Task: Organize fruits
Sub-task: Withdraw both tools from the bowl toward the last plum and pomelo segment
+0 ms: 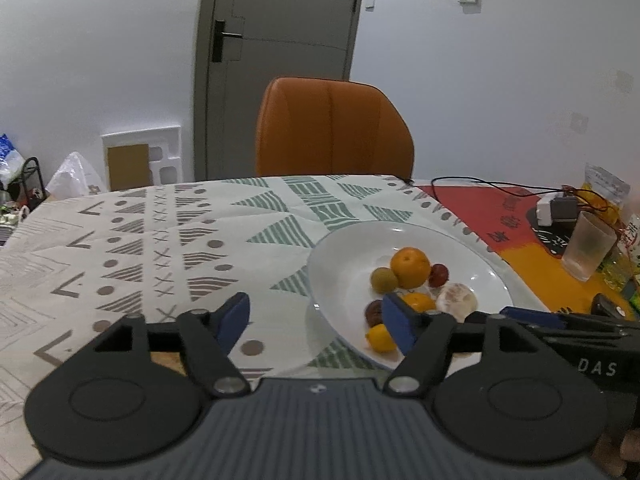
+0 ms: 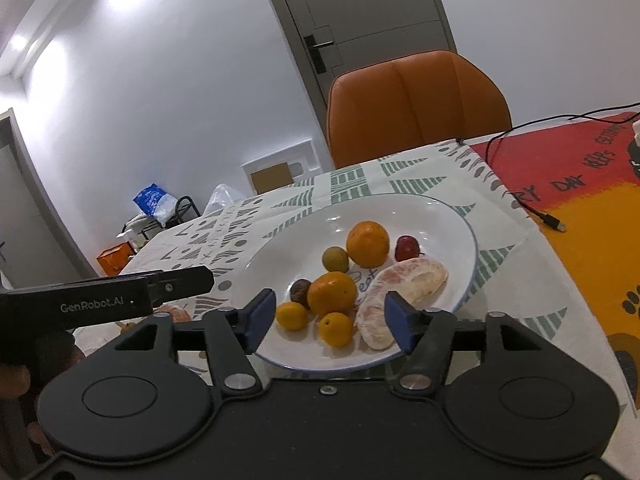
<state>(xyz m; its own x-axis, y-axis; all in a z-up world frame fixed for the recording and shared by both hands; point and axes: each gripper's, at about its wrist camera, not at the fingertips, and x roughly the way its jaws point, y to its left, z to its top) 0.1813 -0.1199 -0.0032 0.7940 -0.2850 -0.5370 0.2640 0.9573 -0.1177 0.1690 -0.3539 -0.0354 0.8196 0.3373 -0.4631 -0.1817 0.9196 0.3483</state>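
A white plate [image 2: 448, 216] on the patterned tablecloth holds several fruits: a large orange [image 2: 367, 243], a second orange [image 2: 332, 294], two small yellow citrus [image 2: 335, 329], a green-brown fruit [image 2: 335, 259], a red fruit [image 2: 407, 248], a dark fruit [image 2: 299, 290] and a peeled pomelo segment [image 2: 404, 292]. My right gripper [image 2: 328, 322] is open and empty at the plate's near rim. My left gripper [image 1: 316, 320] is open and empty, left of the plate [image 1: 340, 264], its right finger over the plate's near edge. The large orange [image 1: 410, 267] also shows there.
An orange chair [image 1: 334, 128] stands behind the table. A red and orange mat [image 1: 512, 216] lies on the right with a frosted cup [image 1: 588, 246], a charger, a black cable [image 2: 520, 196] and packets. An orange fruit [image 2: 176, 314] lies beside the plate, under the left gripper body.
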